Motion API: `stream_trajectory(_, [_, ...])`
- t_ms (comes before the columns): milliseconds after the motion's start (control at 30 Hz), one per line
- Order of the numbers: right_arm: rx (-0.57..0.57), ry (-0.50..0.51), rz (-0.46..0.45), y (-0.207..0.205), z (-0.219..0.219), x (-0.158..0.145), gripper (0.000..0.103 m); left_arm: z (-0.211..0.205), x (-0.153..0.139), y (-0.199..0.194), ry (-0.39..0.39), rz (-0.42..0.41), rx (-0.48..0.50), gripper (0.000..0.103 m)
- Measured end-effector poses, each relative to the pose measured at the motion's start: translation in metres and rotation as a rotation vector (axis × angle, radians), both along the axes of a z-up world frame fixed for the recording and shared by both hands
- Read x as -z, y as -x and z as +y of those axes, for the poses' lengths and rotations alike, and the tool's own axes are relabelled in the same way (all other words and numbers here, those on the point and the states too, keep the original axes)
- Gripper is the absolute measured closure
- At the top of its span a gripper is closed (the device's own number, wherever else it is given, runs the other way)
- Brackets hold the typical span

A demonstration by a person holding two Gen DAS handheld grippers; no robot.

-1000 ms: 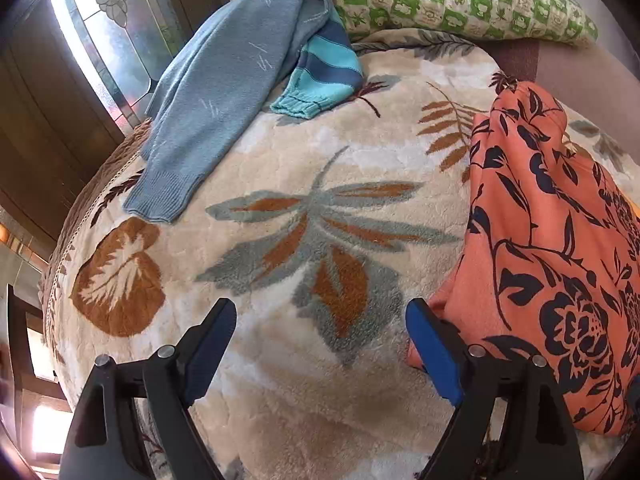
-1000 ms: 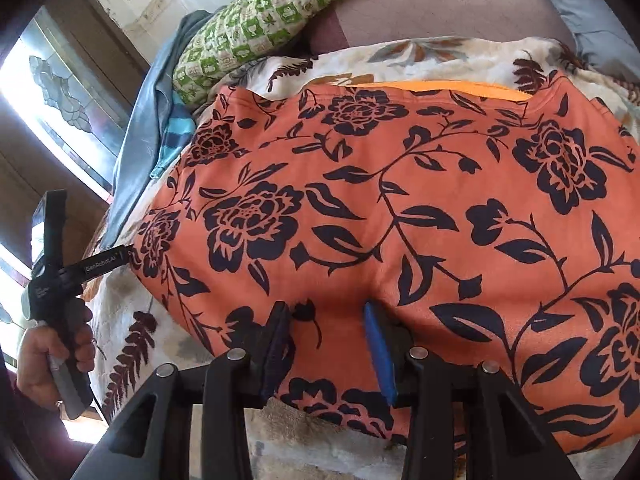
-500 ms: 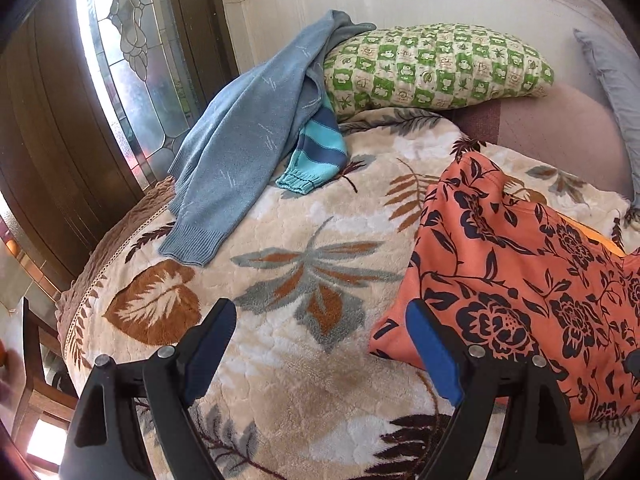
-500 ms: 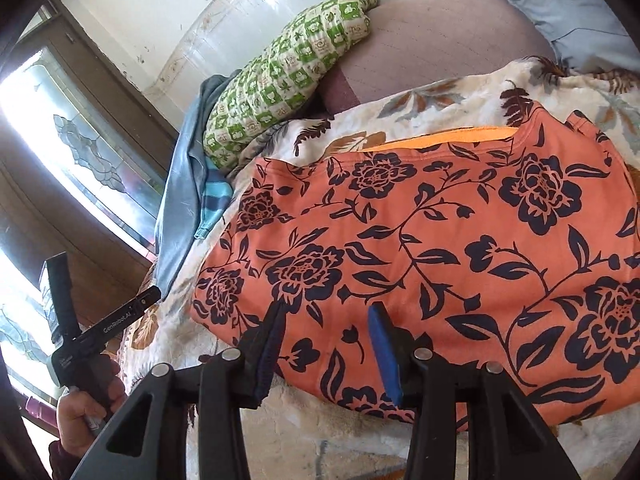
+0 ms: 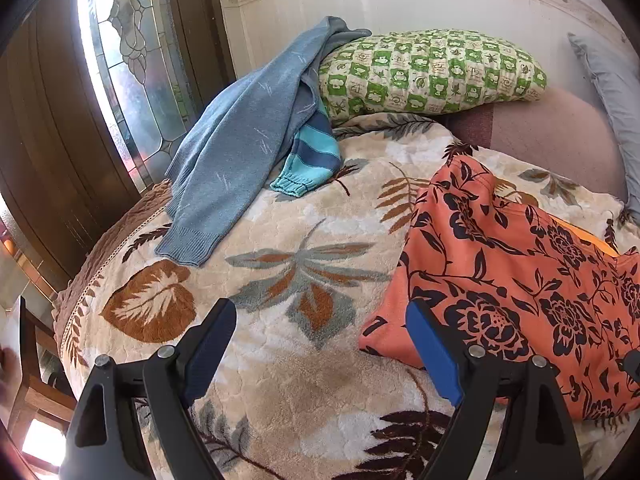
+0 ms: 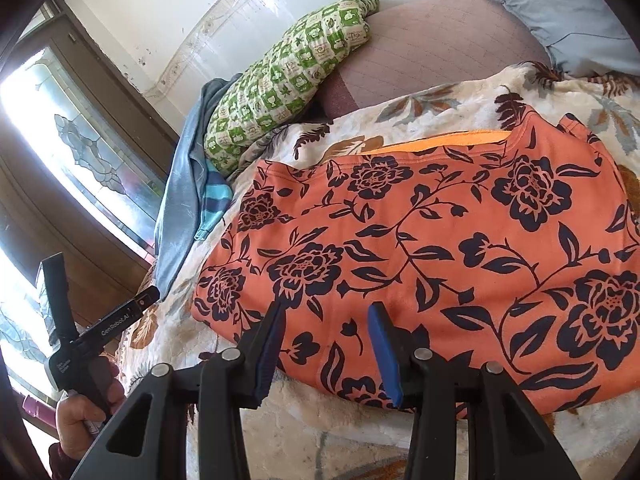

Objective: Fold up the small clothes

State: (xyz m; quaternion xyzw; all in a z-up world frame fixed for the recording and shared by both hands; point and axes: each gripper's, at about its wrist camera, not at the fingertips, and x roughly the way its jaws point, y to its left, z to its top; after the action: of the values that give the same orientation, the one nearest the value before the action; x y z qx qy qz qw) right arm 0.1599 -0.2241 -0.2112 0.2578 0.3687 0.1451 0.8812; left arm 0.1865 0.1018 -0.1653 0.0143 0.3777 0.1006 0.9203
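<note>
My left gripper (image 5: 316, 354) stands wide, my right gripper (image 6: 326, 350) partly open; both are empty. The orange floral garment (image 6: 440, 248) lies flat on the bed (image 5: 280, 380). For a clean fold, I should pinch both near corners evenly.

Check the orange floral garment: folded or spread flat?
Folded, apparently: the orange floral garment lies as a compact rectangle on the blanket, a plain orange layer showing at its far edge. Fold count: cannot tell.
</note>
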Motion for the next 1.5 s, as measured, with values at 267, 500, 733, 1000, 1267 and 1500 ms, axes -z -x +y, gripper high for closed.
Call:
stream_trajectory(267, [0.002,0.009,0.016,-0.008,-0.002,0.002,0.056,-0.010,0.000,-0.008,-0.011,-0.007,0.014,0.016])
stream_trajectory(500, [-0.004,0.022,0.042,-0.024,-0.002,0.008,0.056,-0.027,0.005,-0.021,-0.022,-0.004,0.046,0.016])
stream_trajectory(733, [0.011,0.045,0.073,-0.043,-0.009,0.018,0.056,-0.060,0.017,-0.043,-0.020,0.017,0.127,0.016])
stream_trajectory(1000, [0.057,0.052,0.158,-0.058,-0.031,0.040,0.056,-0.104,0.061,-0.072,-0.028,0.154,0.229,0.016])
stream_trajectory(1267, [0.098,0.079,0.115,-0.055,-0.048,0.025,0.056,-0.105,0.054,-0.067,-0.061,0.081,0.219,0.012])
stream_trajectory(1500, [0.315,0.013,0.221,-0.056,-0.123,0.041,0.056,-0.113,0.068,-0.073,-0.123,0.126,0.243,0.011])
